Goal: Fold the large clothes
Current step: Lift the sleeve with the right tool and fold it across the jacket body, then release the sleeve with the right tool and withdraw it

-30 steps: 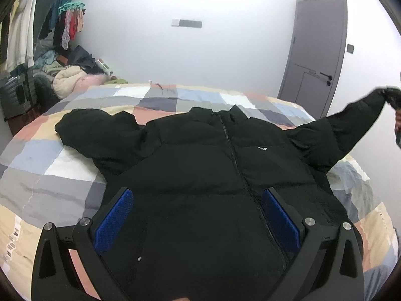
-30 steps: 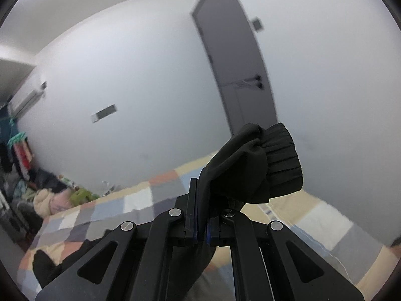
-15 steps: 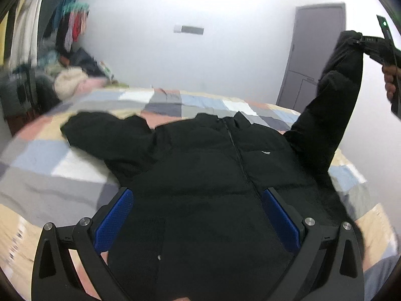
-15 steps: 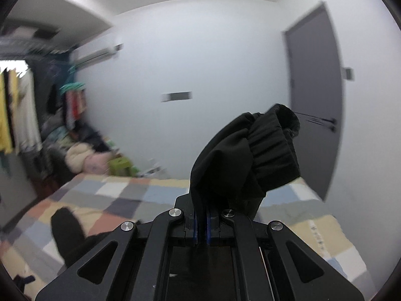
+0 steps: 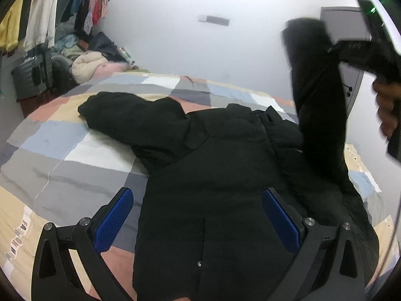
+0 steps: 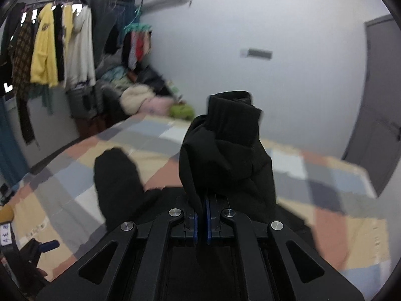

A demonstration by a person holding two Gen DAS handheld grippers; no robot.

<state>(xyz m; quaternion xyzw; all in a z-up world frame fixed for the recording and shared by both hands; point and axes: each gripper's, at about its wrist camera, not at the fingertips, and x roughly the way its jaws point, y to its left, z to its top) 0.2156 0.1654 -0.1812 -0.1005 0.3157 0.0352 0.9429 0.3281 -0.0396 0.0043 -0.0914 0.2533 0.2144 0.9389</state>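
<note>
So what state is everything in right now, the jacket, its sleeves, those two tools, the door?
Black jacket: spread front-up on the bed, zipped shut.
Right sleeve: lifted off the bed, cuff pinched in the right tool.
Left sleeve: lying flat, stretched outward.
Right tool: shut on the cuff.
Left tool: open, holding nothing, above the jacket's hem.
Door: closed.
Patchwork bed cover: spread out.

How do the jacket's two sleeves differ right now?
The lifted sleeve hangs raised above the jacket body, its cuff clamped in the right hand-held gripper; the flat sleeve lies spread on the patchwork bedspread. No gripper touches the flat sleeve. Both are black and puffy.
</note>
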